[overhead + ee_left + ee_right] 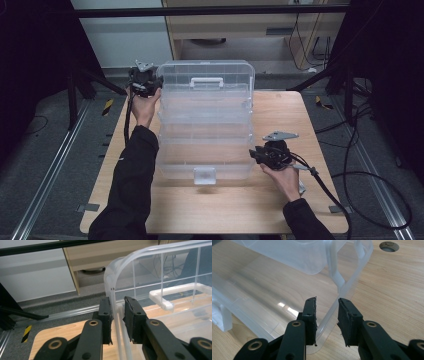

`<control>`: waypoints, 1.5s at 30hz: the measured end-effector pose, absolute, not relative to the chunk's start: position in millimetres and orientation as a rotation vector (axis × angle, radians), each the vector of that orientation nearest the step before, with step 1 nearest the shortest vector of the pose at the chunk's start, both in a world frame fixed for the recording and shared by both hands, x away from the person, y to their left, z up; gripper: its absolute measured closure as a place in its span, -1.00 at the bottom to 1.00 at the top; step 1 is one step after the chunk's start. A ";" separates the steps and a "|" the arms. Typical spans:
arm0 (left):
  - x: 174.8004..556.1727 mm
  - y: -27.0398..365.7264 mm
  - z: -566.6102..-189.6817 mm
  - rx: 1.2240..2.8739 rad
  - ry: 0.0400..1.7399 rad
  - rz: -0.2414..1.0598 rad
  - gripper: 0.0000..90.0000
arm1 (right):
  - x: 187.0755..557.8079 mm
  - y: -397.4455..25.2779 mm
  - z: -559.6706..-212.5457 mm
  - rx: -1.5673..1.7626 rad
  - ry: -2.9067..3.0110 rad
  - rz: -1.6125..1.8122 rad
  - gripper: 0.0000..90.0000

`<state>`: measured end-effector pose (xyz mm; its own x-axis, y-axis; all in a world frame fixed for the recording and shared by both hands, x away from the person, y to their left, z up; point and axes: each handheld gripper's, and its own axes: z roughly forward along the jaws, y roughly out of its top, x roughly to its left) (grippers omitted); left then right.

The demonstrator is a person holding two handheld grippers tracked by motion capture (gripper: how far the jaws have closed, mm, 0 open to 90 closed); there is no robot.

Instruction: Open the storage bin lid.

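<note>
— Start at the fingers. What have they got?

— The left gripper [117, 317] has its fingers [105, 315] parted a little, one on each side of the raised rim of the clear plastic box [205, 125] at its far left corner. The inner pad looks right against the wall; a slim gap shows on the other side, so it straddles the rim rather than pinching it. The right gripper [327, 320] does much the same at the near right corner: fingers [348, 317] a little apart, the thin edge of the box running up between them, not squeezed.

— And the box itself?

— It lies opened out on the middle of the tabletop [280, 205], lid swung toward the far edge, a white handle [206, 81] on the far half and a white latch [205, 175] at the near edge. Nothing is visible inside.

— The surface?

— Pale wood with a round cable hole [389, 246] past the box's right side.

— The room?

— Grey carpet, metal floor rails [45, 180], yellow-black tape marks [107, 106], a light wooden cabinet [250, 25] behind, black frame struts and loose cables on the right.
</note>
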<state>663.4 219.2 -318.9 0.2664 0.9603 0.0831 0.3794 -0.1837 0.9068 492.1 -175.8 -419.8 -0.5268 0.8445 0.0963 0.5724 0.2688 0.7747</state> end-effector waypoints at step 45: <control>488.5 262.3 -386.2 1.876 1.117 0.664 0.41 | 493.1 -175.2 -417.3 1.295 2.212 1.119 0.56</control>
<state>488.5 262.3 -386.2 0.4643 0.8853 0.0245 0.4443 -0.2568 0.8583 493.1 -175.2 -417.3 -0.5250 0.8461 0.0924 0.5755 0.2728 0.7710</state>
